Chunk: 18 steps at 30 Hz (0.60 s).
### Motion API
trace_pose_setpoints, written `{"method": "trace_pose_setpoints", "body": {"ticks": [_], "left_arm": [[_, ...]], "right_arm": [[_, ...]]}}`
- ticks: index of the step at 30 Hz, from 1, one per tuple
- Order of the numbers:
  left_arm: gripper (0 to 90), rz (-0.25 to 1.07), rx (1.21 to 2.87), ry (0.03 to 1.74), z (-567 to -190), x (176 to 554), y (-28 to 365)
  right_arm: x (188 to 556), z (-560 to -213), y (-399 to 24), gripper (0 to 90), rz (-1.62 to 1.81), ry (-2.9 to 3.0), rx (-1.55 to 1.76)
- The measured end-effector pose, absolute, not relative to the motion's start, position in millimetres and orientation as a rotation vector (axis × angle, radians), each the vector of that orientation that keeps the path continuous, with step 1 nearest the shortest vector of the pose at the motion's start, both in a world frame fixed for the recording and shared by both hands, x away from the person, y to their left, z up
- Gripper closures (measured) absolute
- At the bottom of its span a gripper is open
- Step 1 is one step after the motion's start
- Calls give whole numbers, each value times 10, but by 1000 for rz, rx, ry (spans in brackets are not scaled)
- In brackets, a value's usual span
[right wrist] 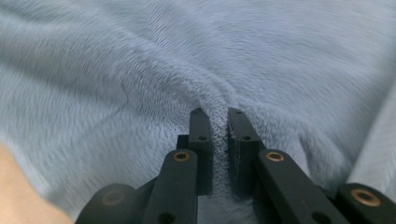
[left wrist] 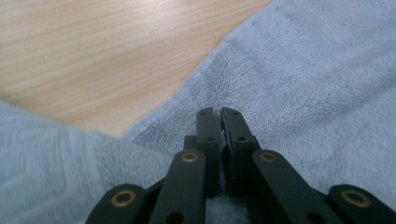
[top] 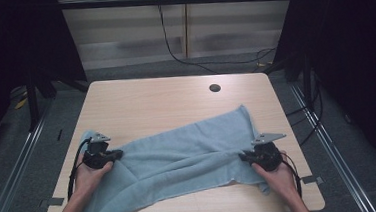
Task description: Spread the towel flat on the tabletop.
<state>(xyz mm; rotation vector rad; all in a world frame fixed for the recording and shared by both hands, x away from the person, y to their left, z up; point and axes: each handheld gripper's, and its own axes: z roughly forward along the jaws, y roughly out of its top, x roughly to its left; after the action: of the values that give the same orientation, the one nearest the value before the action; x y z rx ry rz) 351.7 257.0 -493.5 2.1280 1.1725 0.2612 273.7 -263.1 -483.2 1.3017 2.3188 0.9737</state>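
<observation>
A light blue towel (top: 179, 154) lies rumpled across the near half of the wooden table (top: 150, 98), stretched from front left to mid right. My left gripper (top: 118, 154) is at the towel's left part, its jaws pressed together on a thin pinch of the towel (left wrist: 280, 84) near its hem. My right gripper (top: 241, 156) is at the towel's right part, jaws shut on a thick fold of the towel (right wrist: 140, 70) that bulges up between them. A hand holds each gripper from the front edge.
A round cable hole (top: 215, 88) sits at the table's far middle. Bare wood fills the far half of the table. Dark curtains, metal rails and black cables on the floor surround the table. The towel's front left corner hangs over the near edge.
</observation>
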Motion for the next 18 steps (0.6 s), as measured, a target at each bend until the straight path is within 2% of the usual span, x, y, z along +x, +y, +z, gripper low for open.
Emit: {"method": "trace_pose_setpoints", "body": {"ticks": [2,3,4,6,8,11,14,16,18], "left_arm": [[852,235,2138,1134,-4929,3505,2545],[824,236,2132,1113,-4928,3488,2520],[824,216,2120,1089,-4918,3475,2507],[780,171,2081,1035,-4882,3450,2489],[765,158,2058,960,-4835,3428,2455],[753,148,2057,898,-4786,3435,2348],[739,134,2098,860,-4833,3457,2228],[727,178,2216,859,-4960,3485,2142],[734,157,2192,883,-4979,3501,2152]], "right_arm": [[2802,-4781,-2694,799,982,2264,1336],[2864,-4741,-2748,722,1061,2232,1349],[2864,-4741,-2748,722,1061,2232,1349],[2885,-4699,-2809,654,1255,2238,1349],[2830,-4551,-2888,643,1324,2154,1340],[2816,-4507,-2968,659,1356,2127,1362],[2790,-4604,-2936,650,1287,2187,1389],[2721,-4812,-2755,636,1214,2296,1400],[2692,-4947,-2628,627,1115,2380,1398]]}}
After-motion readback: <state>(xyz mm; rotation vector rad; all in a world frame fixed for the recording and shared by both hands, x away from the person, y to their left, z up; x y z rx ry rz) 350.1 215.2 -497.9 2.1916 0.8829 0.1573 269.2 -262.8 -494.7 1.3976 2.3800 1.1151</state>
